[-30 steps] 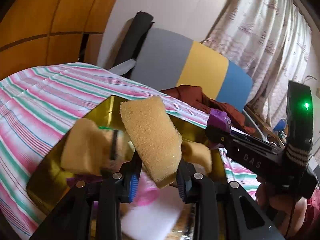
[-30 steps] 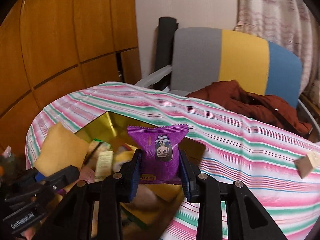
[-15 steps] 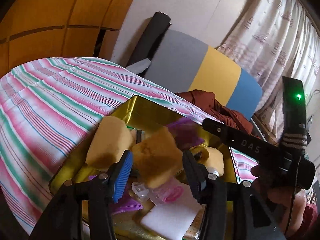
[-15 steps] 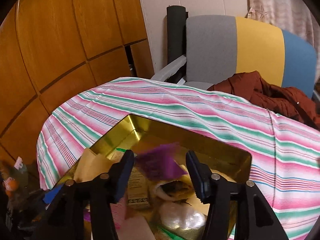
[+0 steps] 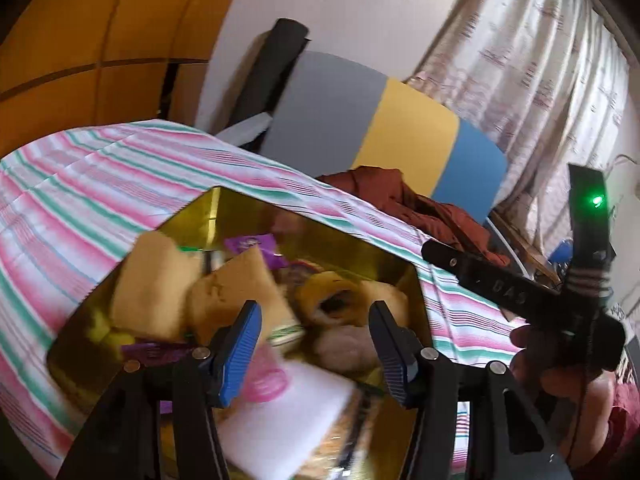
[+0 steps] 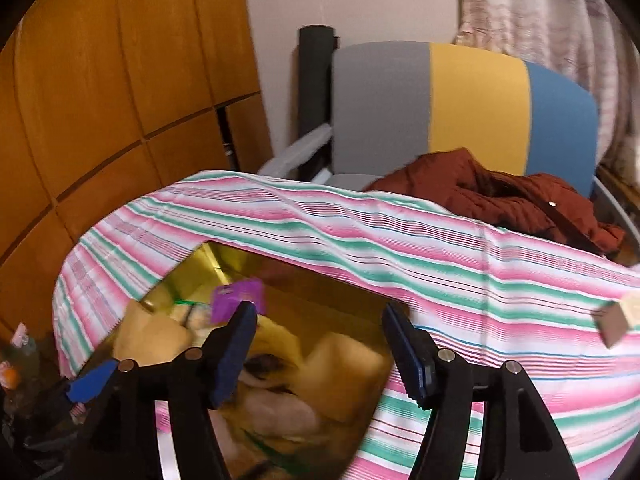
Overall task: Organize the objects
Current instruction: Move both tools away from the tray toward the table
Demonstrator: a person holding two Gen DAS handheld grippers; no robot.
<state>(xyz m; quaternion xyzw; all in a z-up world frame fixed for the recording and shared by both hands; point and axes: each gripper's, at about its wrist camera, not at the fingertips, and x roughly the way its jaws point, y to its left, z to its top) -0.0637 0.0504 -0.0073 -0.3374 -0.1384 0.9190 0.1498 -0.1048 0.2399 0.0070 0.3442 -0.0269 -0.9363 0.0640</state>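
Note:
A gold tray sits on the striped tablecloth and holds several items. In the left wrist view, yellow sponges, a purple snack packet, a white foam block and a pink ring lie in it. My left gripper is open and empty just above the tray. My right gripper is open and empty over the tray. The purple packet lies in the tray beyond its left finger.
A grey, yellow and blue chair with a brown jacket stands behind the table. Wooden panels are at the left. A small block lies on the cloth at the right. The right gripper's body shows in the left wrist view.
Both grippers opened. The left let go of the yellow sponge and the right let go of the purple packet; both items now lie in the tray. Both grippers pulled back slightly.

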